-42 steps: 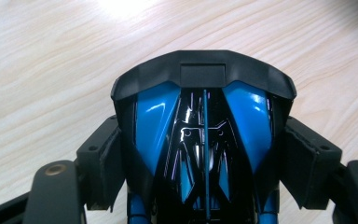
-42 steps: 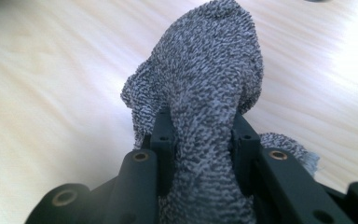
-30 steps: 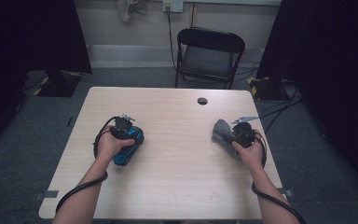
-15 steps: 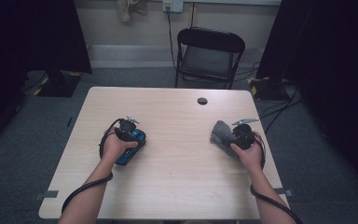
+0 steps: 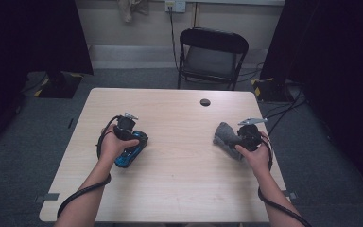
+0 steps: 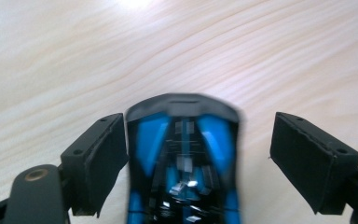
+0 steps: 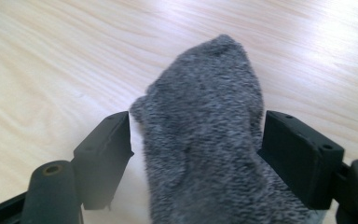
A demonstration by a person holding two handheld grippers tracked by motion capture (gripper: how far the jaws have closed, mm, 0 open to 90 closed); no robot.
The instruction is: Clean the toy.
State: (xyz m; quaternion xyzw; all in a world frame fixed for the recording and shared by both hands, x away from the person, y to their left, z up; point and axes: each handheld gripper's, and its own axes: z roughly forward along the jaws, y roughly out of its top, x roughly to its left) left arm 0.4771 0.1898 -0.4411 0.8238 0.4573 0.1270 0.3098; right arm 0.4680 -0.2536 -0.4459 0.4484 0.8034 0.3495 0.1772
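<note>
A blue and black toy car (image 5: 132, 150) lies on the wooden table (image 5: 179, 189) at the left. My left gripper (image 6: 198, 126) straddles the car (image 6: 184, 163). Its jaws have just been opening: one pad sits close against the car's side and a clear gap shows at the other. At the right lies a grey sock (image 5: 224, 135). The sock (image 7: 205, 84) lies between the pads of my right gripper (image 7: 196, 126), whose jaws have just been opening too; they stand wide and the loose cloth only brushes them. Each gripper is held from behind by a hand.
A small black round cap (image 5: 205, 102) sits in the table top near the far edge. A black folding chair (image 5: 212, 52) stands behind the table. Bare wood stretches between the two hands. Cables trail from both grippers along the forearms.
The left hand has lifted slightly over the car, which stays on the table. The right hand and the sock keep about the same place.
</note>
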